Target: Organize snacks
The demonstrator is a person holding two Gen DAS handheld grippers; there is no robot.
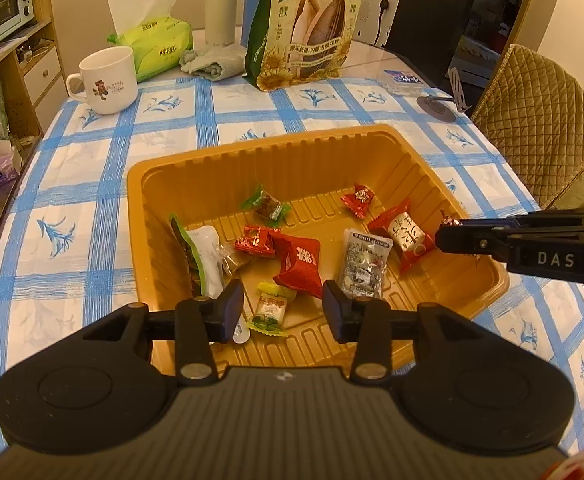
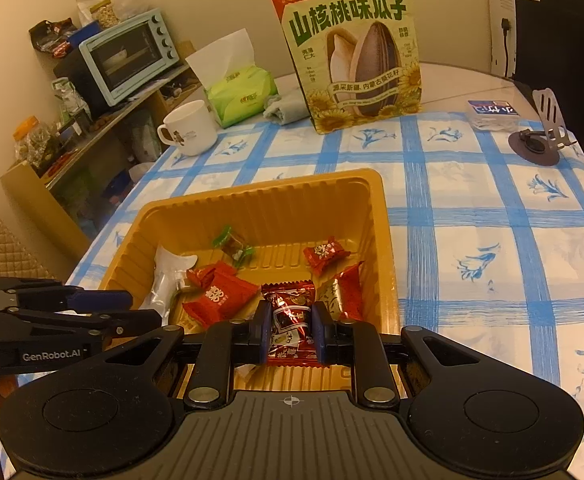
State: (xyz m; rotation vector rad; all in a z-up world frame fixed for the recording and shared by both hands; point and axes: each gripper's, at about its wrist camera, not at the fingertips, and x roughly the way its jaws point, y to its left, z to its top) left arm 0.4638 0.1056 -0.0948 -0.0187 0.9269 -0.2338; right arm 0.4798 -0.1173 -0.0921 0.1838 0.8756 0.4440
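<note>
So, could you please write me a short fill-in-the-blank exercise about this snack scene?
1. The wrapped snacks lie in a plastic tray coloured ____.
2. The right gripper is shut on a ____ snack packet.
3. The left gripper is open and holds ____.
4. The white mug stands outside the tray on the ____ checked tablecloth.

Missing words: orange; red; nothing; blue

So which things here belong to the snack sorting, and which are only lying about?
Part of the job:
- orange tray
- wrapped snacks in it, e.g. red packet
- dark red snack packet in the right gripper
- left gripper, open

Possibly part: sunflower seed bag

Lying about:
- mug
- tissue pack
- thermos
- folded cloth
- phone stand
</note>
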